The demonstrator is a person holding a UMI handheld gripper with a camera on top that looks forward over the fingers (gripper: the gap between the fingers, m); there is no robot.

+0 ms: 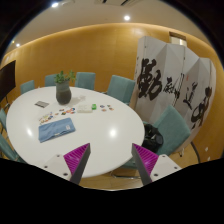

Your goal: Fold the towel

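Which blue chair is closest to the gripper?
The chair just beyond the open gripper, beside the round table; the others stand behind the table.

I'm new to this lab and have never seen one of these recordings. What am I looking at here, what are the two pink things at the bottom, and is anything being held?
This is a view from a wide-angle camera riding on a handheld two-finger gripper that a person carries; there is no robot arm. The pink things are the pads on its fingers, seen from behind as the camera looks forward along them. The fingers stand apart and hold nothing.

Beyond them is a round white table with teal chairs around it. On the table lie a folded blue towel, a potted plant and a few small items too small to identify. To the right stands a folding screen with large black calligraphy. The gripper is well short of the towel, so the folding has not begun.
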